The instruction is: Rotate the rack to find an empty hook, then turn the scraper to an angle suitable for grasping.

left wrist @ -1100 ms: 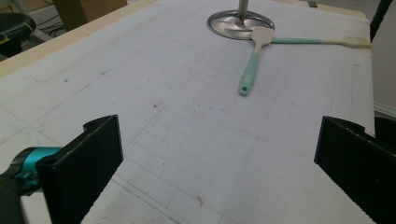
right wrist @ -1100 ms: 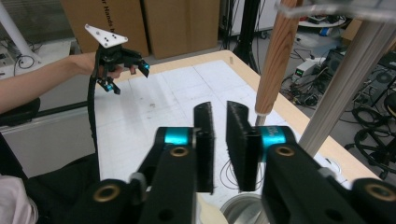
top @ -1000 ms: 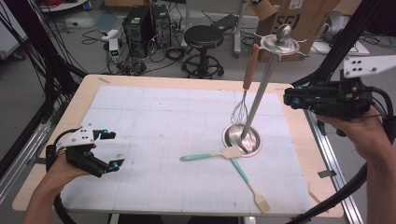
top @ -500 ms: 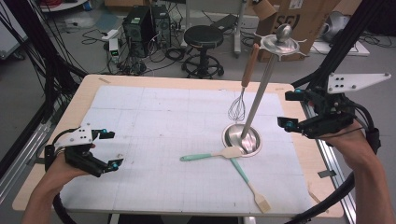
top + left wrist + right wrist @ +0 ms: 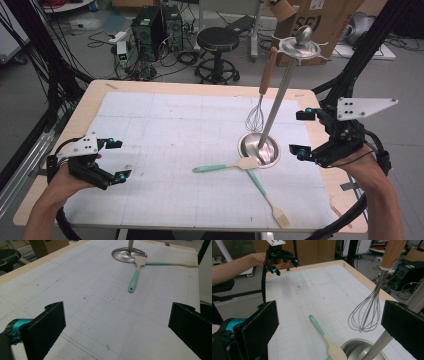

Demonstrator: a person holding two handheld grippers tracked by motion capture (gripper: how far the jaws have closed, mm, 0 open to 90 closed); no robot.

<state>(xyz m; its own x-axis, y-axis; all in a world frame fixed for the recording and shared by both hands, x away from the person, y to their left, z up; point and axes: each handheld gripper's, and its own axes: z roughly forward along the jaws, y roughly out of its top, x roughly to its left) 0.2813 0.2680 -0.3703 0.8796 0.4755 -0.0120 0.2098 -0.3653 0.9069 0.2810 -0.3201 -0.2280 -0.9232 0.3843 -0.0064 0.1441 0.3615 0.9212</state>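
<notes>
Steel stand (image 5: pixel 272 107) upright in round base, right-centre of table (image 5: pixel 200 86). Wooden-handled whisk (image 5: pixel 260 97) hangs from its top disc, clear of table. Right gripper (image 5: pixel 302 132) just beside stand; jaws have just been opening, now wide apart, nothing between. Left gripper (image 5: pixel 117 160) near front-left edge, jaws wide, empty.

Black stool (image 5: pixel 217 40), computer tower (image 5: pixel 148 26), cardboard box (image 5: pixel 320 22)

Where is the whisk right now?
In the high view the whisk hangs from the metal stand on the table's right half, its wires just above the stand's round base, left of the open right gripper.
</notes>
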